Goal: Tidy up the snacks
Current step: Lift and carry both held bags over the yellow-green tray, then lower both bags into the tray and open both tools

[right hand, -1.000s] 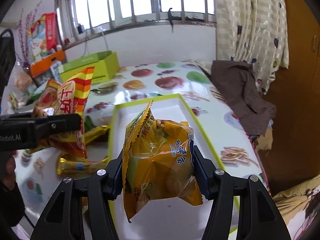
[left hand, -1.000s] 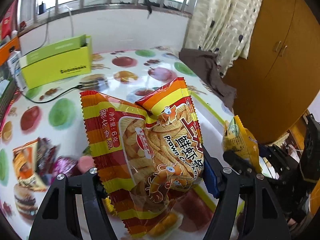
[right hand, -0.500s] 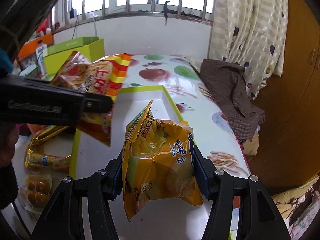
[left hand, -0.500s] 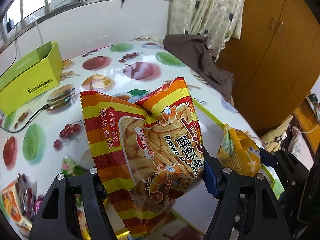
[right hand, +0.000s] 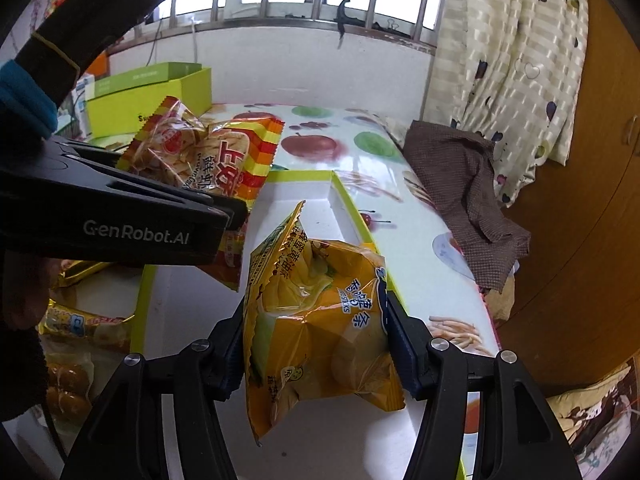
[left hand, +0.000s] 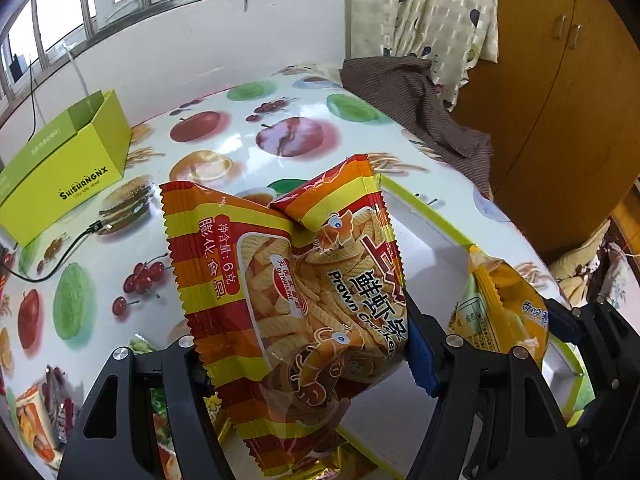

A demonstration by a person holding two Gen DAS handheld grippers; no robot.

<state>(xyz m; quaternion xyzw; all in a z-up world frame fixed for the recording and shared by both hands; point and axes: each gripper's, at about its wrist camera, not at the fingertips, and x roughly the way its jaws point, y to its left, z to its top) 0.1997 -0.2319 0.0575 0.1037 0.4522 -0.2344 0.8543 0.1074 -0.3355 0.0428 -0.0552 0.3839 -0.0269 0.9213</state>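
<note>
Both bags hang over the white tray (right hand: 344, 216): left gripper (left hand: 300, 356) clamps prawn crackers (left hand: 304, 280), right gripper (right hand: 316, 344) clamps potato sticks (right hand: 320, 320); lowering and releasing should follow.

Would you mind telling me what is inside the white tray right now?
The tray floor that shows is bare white. The yellow bag and prawn cracker bag, each held above it, cover parts of the floor.

Red-and-yellow-striped prawn cracker bag (left hand: 296, 292); yellow snack bag (right hand: 320, 328); lime-rimmed tray (right hand: 352, 216)

Striped prawn cracker bag (left hand: 304, 300) & yellow chip bag (right hand: 320, 332), both upright over white tray (right hand: 304, 200).
</note>
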